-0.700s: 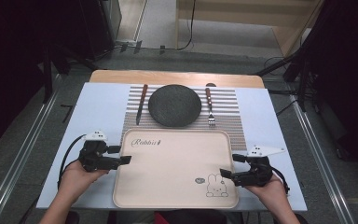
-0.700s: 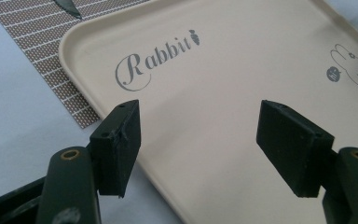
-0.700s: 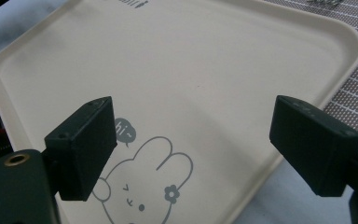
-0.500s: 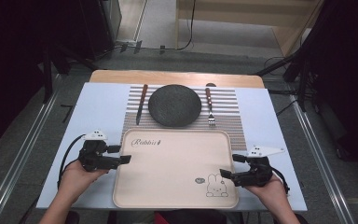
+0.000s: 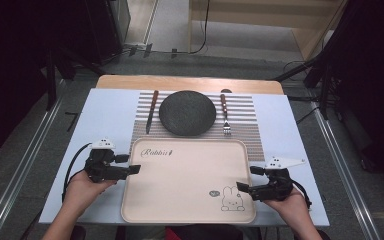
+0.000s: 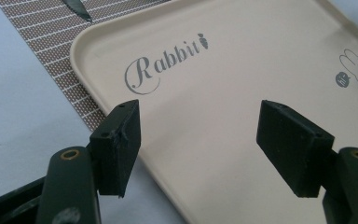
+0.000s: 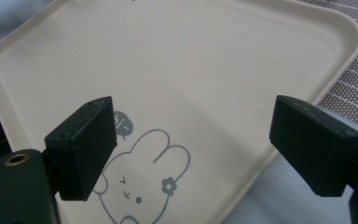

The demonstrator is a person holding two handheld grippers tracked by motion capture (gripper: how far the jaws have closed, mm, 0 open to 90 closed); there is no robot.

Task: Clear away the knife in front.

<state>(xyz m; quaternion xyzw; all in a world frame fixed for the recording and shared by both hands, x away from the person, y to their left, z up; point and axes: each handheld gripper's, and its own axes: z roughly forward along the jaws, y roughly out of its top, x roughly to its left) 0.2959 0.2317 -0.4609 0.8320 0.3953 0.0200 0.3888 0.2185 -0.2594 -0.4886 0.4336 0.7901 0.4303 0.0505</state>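
Tray [image 5: 190,185] lies between both grippers, left gripper [image 5: 130,169] at its left rim, right gripper [image 5: 244,188] at its right; both jaws stand open, empty.

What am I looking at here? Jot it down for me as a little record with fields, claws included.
Tray: beige tray, printed with "Rabbit" and a bunny, nothing on it
Left claw: left claw open, at the tray's left edge
Right claw: right claw open, over the tray's right edge near the bunny
Behind tray: striped placemat
On placemat: dark plate, knife to its left, fork to its right
Surface: pale blue table cover
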